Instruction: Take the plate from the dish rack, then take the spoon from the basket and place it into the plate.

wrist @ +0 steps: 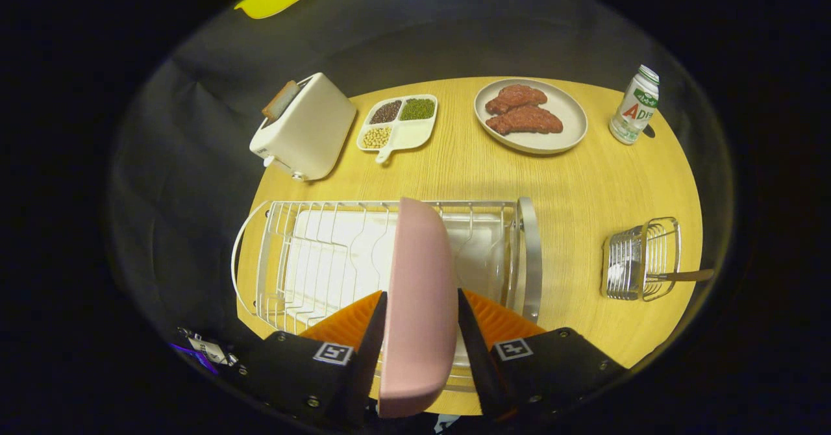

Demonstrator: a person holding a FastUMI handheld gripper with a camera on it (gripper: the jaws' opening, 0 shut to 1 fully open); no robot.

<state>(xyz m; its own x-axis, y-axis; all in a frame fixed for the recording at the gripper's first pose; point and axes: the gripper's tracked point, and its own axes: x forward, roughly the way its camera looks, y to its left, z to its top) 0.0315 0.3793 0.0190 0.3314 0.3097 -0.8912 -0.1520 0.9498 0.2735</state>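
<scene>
Gripper (419, 321) closed edge-on around pink plate (419, 292), both fingers pressing its faces. Plate smooth, matte, rounded corners, standing on edge; long axis running from between fingers forward over white wire dish rack (324, 253). Rack of thin bent rods on pale tray, curved handle loops at both ends, sitting on round wood-grain table (584, 182). To right of rack, shiny wire basket (639, 260) with spoon (682, 275), wooden-looking handle poking sideways away from rack. Beyond: glossy cream toaster (305, 126), divided bean dish (397, 123), round plate of meat (531, 115), small bottle (636, 104).
</scene>
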